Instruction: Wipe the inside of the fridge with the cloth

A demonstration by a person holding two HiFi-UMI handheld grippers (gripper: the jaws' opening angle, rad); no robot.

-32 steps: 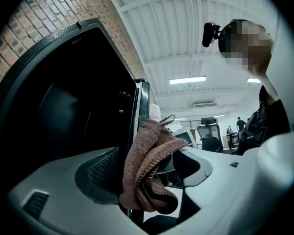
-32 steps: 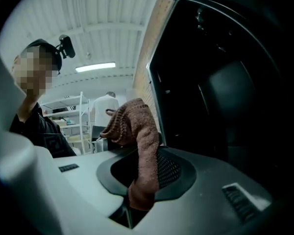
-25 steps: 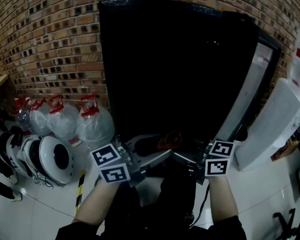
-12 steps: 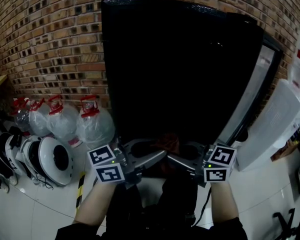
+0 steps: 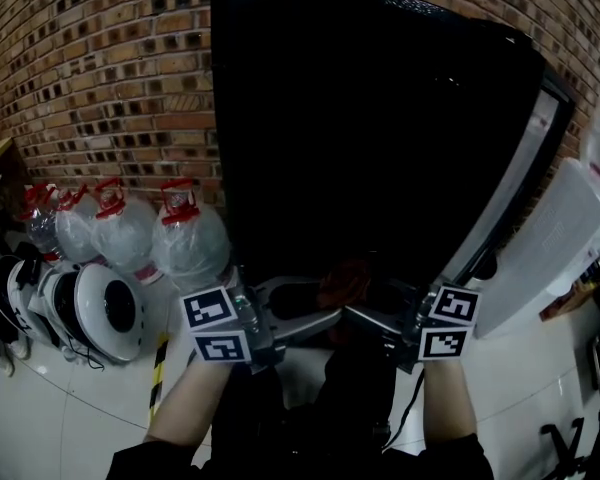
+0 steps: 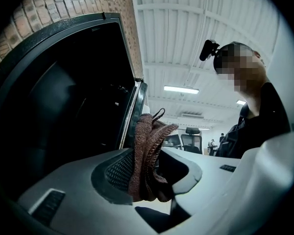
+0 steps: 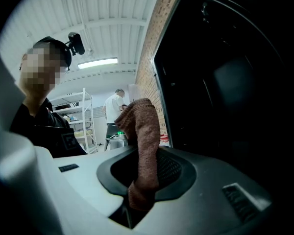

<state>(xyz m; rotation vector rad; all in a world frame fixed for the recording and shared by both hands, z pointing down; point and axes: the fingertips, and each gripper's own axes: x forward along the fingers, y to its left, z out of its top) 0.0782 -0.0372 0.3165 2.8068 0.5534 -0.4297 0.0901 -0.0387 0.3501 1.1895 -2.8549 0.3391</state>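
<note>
A brown-red cloth [image 5: 345, 283] hangs between the tips of my two grippers, low in front of the open black fridge [image 5: 380, 118]. My left gripper [image 5: 325, 305] comes in from the left and my right gripper [image 5: 368, 308] from the right, tip to tip. In the left gripper view the bunched cloth [image 6: 147, 146] stands between the jaws of the left gripper [image 6: 152, 163] and touches both; these jaws have just been opening. In the right gripper view the right gripper [image 7: 146, 173] is shut on the cloth [image 7: 142, 131], pinched deep between the jaws.
The fridge door [image 5: 505, 198] stands open at the right. Large water bottles [image 5: 185, 243] and a round white appliance [image 5: 100, 313] sit on the floor by the brick wall [image 5: 100, 68] at the left. A white unit [image 5: 550, 248] stands at the right.
Both grippers stay tip to tip on the cloth. The left gripper's jaws stood wider a second ago, then drew in. The head view has tilted slightly.
</note>
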